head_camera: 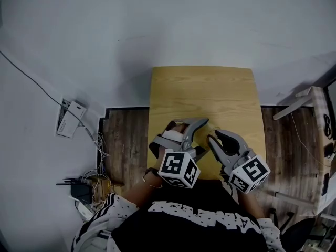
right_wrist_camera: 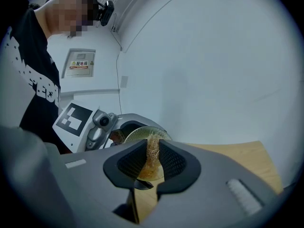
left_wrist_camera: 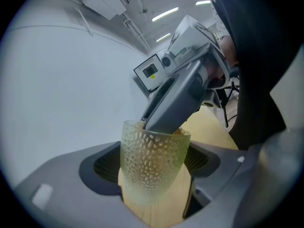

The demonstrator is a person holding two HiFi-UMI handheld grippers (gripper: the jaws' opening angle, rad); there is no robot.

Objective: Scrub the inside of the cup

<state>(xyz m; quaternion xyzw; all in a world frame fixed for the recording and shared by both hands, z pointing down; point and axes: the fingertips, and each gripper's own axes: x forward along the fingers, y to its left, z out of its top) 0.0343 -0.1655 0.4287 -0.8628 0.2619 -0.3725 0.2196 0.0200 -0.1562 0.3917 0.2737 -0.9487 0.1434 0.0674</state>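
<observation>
A translucent yellow-green cup with a dimpled surface is upright between the jaws of my left gripper, which is shut on it. My right gripper is shut on a tan fibrous scrubber. Its closed jaws reach down through the cup's rim, so the scrubber is inside the cup. In the head view both grippers, left and right, meet over the near part of the wooden table, and the cup is mostly hidden between them.
The small table stands against a white wall, with dark wood floor on both sides. A white router and tangled cables lie on the floor to the left. A pale wooden frame stands to the right.
</observation>
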